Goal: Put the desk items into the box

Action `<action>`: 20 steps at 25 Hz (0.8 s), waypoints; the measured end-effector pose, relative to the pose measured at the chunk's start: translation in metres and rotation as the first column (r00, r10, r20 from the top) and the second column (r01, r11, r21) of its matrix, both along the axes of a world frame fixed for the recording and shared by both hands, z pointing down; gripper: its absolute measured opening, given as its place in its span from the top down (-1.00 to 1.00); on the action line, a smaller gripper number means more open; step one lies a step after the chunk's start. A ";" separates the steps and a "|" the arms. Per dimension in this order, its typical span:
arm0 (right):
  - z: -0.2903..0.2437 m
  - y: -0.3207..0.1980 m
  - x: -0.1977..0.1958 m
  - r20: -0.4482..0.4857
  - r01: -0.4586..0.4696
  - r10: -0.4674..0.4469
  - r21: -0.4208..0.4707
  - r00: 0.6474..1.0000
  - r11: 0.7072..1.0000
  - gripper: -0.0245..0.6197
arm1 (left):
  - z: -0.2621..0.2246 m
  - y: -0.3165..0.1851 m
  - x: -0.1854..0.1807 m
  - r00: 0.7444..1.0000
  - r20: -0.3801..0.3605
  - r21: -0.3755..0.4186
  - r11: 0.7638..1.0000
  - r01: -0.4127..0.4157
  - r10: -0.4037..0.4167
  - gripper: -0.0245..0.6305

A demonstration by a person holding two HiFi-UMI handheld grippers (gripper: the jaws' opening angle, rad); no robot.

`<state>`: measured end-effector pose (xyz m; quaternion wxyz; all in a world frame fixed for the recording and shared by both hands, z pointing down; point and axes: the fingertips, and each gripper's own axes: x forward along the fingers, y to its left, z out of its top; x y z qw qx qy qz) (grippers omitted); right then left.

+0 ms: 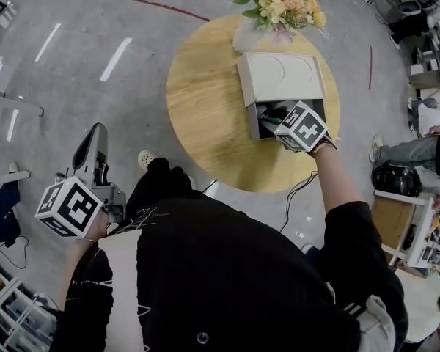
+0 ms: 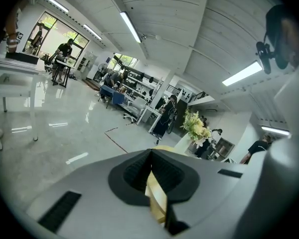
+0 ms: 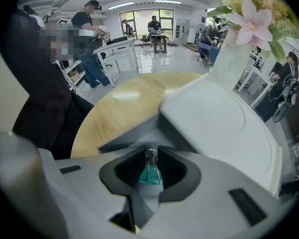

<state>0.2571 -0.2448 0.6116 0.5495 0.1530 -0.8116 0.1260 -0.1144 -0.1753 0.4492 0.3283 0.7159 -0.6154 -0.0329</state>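
Right gripper (image 3: pixel 150 159) clamps teal clip (image 3: pixel 150 173), jaws partly apart, tip down at open box (image 1: pixel 279 79) on table (image 1: pixel 205 108). Left gripper (image 2: pixel 150 153) jaws together, empty, off table. Risk: clip's wire handle snags pad on release; jaw knocks box wall.

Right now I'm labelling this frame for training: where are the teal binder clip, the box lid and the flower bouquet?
teal binder clip (image 3: pixel 150 175), right gripper view, on its teal body.
box lid (image 1: pixel 279 78), head view, middle of its pale top face.
flower bouquet (image 1: pixel 287 0), head view, on the yellow blooms.
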 end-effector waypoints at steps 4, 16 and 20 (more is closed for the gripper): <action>0.001 -0.001 0.002 -0.021 0.016 -0.016 -0.001 1.000 1.000 0.67 | -0.003 -0.001 -0.001 1.000 0.004 0.005 1.000 -0.001 0.001 0.90; 0.005 0.002 0.010 -0.050 -0.016 0.014 -0.032 0.999 0.999 0.69 | -0.004 -0.009 -0.001 1.000 -0.007 0.017 1.000 -0.014 0.014 0.90; 0.005 0.001 0.011 -0.047 -0.030 0.028 -0.043 0.998 0.999 0.69 | -0.005 -0.011 -0.003 1.000 -0.010 0.020 1.000 -0.010 0.011 0.90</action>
